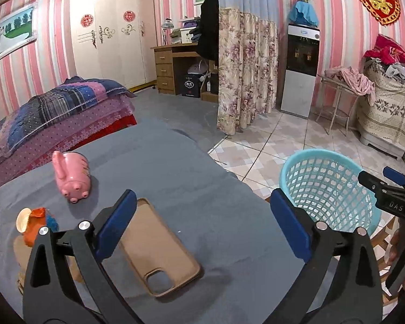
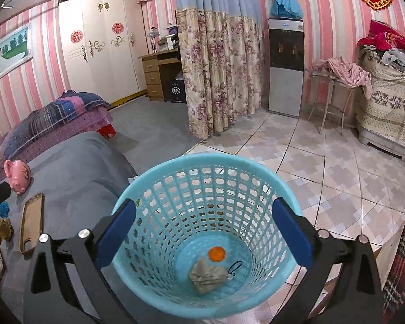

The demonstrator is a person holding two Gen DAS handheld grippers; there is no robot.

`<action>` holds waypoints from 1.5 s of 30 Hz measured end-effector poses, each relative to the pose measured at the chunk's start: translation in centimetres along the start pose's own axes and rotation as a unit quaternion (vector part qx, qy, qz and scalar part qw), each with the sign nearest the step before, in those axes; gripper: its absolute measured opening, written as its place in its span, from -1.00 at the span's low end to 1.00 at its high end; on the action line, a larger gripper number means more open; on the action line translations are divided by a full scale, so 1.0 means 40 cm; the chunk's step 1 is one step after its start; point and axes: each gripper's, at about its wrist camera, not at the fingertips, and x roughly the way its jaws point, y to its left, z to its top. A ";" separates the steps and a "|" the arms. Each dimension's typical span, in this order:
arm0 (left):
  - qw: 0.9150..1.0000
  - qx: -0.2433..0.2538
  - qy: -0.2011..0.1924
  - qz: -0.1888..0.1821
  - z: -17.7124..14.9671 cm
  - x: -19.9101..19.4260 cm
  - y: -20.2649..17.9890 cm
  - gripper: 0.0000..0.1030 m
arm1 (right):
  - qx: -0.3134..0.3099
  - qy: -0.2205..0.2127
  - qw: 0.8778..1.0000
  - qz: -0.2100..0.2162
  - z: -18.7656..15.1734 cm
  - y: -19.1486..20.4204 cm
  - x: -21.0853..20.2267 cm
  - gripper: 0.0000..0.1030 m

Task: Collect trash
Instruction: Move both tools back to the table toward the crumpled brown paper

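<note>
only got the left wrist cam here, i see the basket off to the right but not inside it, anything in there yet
Observer: Yes. The right wrist view looks straight down into the blue basket, and a crumpled grey face mask lies on its bottom.
Operator: just that one thing
Observer: No, a small round orange piece lies beside the mask, also on the bottom.
Operator: is the right gripper holding anything over it
Observer: No. The right gripper is open above the basket with nothing between its blue pads.
Operator: and my left one
Observer: The left gripper is open too, above the brown phone case on the grey cover, not touching it.
</note>
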 end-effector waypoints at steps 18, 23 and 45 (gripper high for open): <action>0.998 -0.041 -0.006 0.056 -0.064 -0.207 0.373 0.89 | -0.066 -0.021 0.997 0.045 -0.078 0.333 -0.163 0.91; 0.994 -0.059 0.006 0.095 -0.132 -0.243 0.518 0.89 | -0.085 -0.015 0.994 0.064 -0.134 0.442 -0.173 0.91; 0.988 -0.112 0.094 0.053 -0.379 -0.155 0.687 0.32 | -0.149 0.031 0.985 0.078 -0.267 0.658 -0.144 0.91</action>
